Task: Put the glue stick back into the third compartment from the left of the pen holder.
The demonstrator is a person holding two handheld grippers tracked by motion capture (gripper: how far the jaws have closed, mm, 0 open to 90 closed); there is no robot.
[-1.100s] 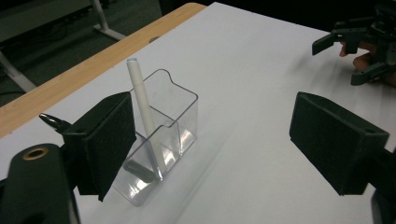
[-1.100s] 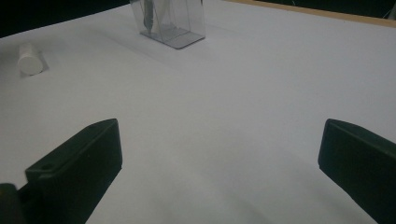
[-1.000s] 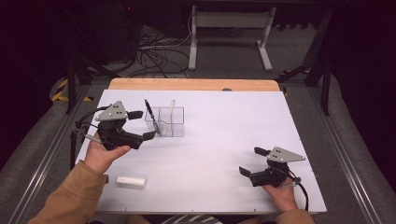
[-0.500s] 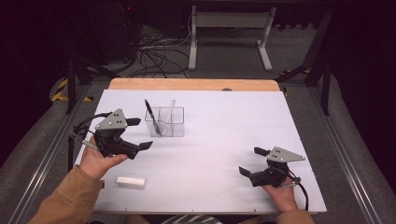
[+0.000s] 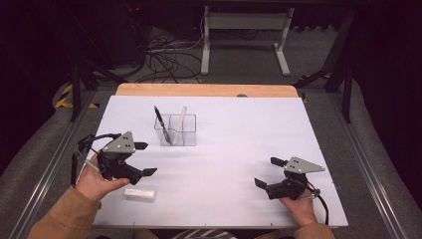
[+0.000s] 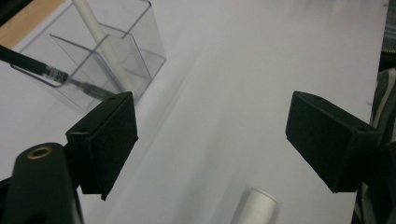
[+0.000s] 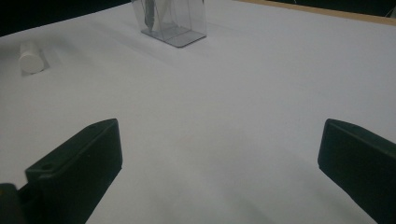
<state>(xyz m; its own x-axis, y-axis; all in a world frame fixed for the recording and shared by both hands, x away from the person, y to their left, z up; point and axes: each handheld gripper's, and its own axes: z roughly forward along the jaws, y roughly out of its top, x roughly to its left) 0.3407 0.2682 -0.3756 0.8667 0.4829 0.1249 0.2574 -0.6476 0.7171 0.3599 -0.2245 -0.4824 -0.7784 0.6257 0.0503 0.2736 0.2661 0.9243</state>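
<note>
White and short, the small cylinder [image 5: 139, 194] lies flat on the near left of the paper-covered table [image 5: 234, 149], just beside your left gripper [image 5: 145, 159], which hovers with its jaws spread wide and nothing between them. In the left gripper view the cylinder's rounded end [image 6: 258, 205] sits low between the two black jaws, close to the near edge. Farther off, a clear plastic holder [image 5: 177, 130] with two compartments stands toward the far middle of the table, a black pen [image 5: 162, 124] leaning in its left compartment and a white stick [image 5: 180, 119] leaning beside it. Your right gripper [image 5: 267, 173] rests at the near right, well apart from all of it, jaws likewise wide and empty.

The cylinder looks light and rigid, probably smooth, and its round body could roll away under a glancing touch. Take it across the middle of its length, jaws square to its long axis and coming down from above, so it cannot pivot or squirt out. A moderate squeeze should do. What it is made of you cannot tell from these views.
</note>
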